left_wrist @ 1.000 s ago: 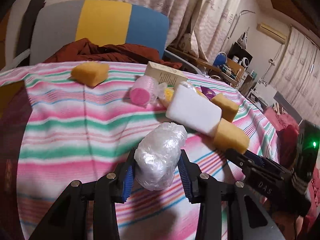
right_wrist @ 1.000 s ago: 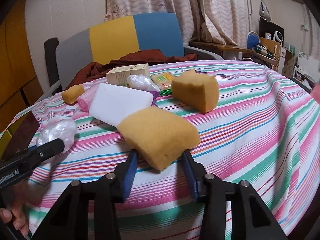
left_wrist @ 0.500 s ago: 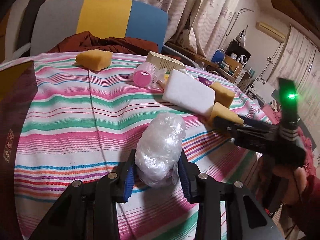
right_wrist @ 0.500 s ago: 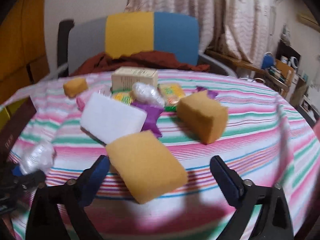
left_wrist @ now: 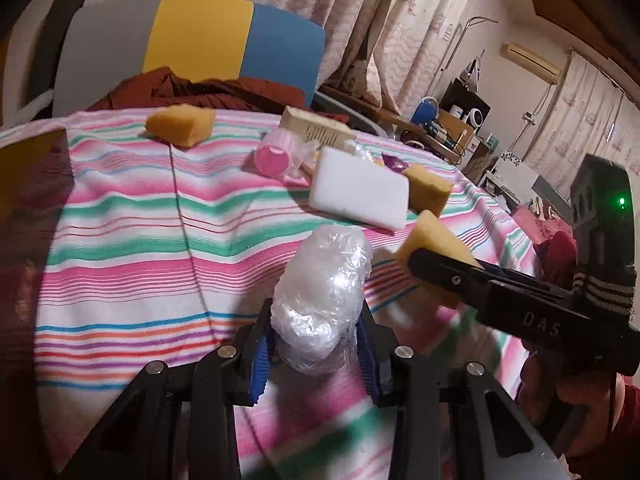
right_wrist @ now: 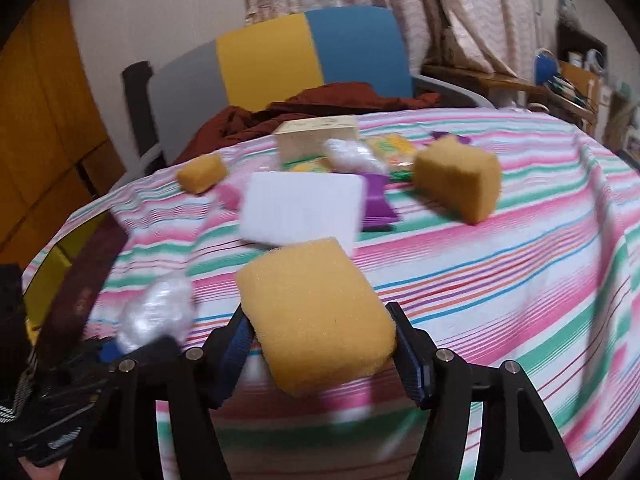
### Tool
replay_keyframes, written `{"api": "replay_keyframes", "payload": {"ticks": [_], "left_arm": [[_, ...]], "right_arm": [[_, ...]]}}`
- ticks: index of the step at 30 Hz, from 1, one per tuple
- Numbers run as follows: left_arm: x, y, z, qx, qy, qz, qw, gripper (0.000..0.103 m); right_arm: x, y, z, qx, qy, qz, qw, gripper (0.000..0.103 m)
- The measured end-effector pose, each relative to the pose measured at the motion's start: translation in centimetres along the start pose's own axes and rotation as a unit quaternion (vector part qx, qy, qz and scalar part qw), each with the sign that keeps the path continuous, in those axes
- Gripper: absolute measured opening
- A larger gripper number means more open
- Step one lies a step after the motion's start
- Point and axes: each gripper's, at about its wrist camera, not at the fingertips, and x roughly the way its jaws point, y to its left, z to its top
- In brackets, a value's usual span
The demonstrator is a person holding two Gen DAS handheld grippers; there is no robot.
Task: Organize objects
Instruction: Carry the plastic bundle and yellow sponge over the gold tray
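My left gripper (left_wrist: 316,320) is shut on a crumpled clear plastic bundle (left_wrist: 324,280), held just above the striped tablecloth (left_wrist: 132,216). In the right wrist view that bundle (right_wrist: 156,312) shows at the lower left. A yellow sponge (right_wrist: 312,304) sits between the pads of my right gripper (right_wrist: 316,312). The jaws are closing and both pads touch the sponge's sides. From the left wrist view the same sponge (left_wrist: 432,240) sticks out above the right gripper's black finger.
A white foam block (right_wrist: 304,208), a second sponge (right_wrist: 460,176), a small sponge (right_wrist: 200,174), a cardboard box (right_wrist: 316,132), a purple wrapper (right_wrist: 376,200) and a pink roll (left_wrist: 272,160) lie further back. A dark red flat object (right_wrist: 80,292) lies at the left edge. A chair (left_wrist: 192,40) stands behind.
The right gripper's jaws opened wide around the yellow sponge, then closed back onto its sides. The left gripper kept its hold on the plastic bundle and shifted slightly across the table.
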Motion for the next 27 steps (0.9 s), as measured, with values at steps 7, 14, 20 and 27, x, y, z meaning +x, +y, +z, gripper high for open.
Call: {"api": "replay_keyframes", "payload": {"ticks": [7, 14, 20, 27], "left_arm": [[-5.7, 0.7, -0.4, -0.021, -0.041, 0.007, 0.9989, 0.037], [-10.8, 4.0, -0.5, -0.074, -0.072, 0.036, 0.994, 0.037], [-14.7, 7.7, -0.9, -0.105, -0.097, 0.08, 0.9864, 0.037], [-17.4, 13.3, -0.6, -0.157, -0.114, 0.13, 0.9723, 0.037]], "right_arm": [[-1.4, 3.6, -0.2, 0.003, -0.005, 0.037, 0.999, 0.065], [-2.7, 8.4, -0.4, -0.019, -0.007, 0.082, 0.996, 0.065], [-3.3, 13.3, -0.7, -0.046, -0.001, 0.13, 0.99, 0.065], [-3.7, 19.5, -1.3, -0.094, 0.006, 0.179, 0.979, 0.065]]}}
